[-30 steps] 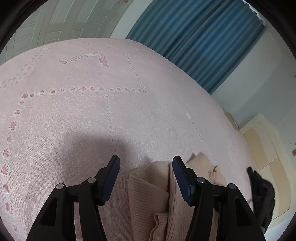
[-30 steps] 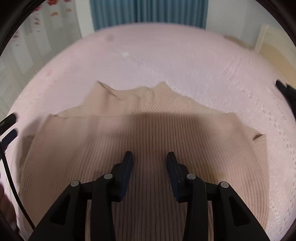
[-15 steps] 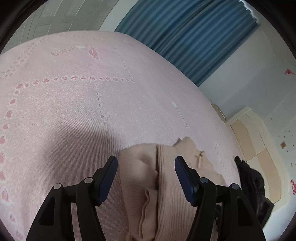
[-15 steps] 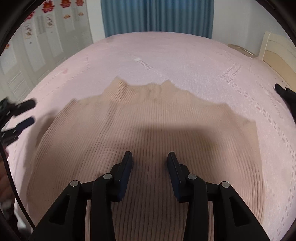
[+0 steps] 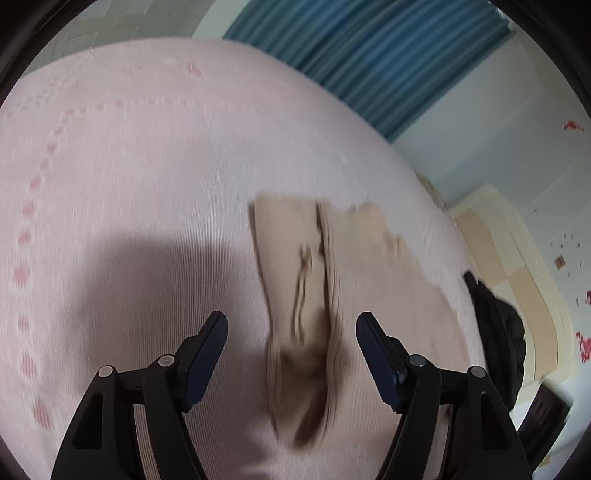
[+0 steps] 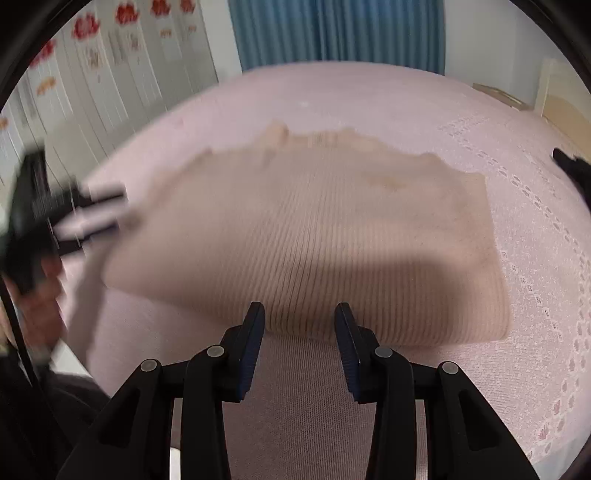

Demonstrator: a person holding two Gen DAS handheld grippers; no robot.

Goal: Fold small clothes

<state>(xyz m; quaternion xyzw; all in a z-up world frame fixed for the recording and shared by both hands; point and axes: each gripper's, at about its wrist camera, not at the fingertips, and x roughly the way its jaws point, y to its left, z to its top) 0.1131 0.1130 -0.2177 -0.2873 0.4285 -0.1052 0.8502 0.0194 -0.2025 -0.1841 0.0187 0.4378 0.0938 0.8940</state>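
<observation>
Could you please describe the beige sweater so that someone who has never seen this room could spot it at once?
Find the big bed with the pink cover, in front of the blue curtain. The sweater lies folded on it: ribbed beige knit, unlike the crumpled black garment near the bed's edge.

The folded sweater (image 6: 314,236) lies flat on the bed (image 6: 369,99), nearer its front edge than its far edge. The curtain (image 6: 332,29) hangs behind the bed's far edge. The left claw (image 6: 92,214) sits just off the sweater's left side, over the bed. A dark bundle (image 5: 495,332) rests at the bed's right edge, near the headboard (image 5: 517,266).
</observation>
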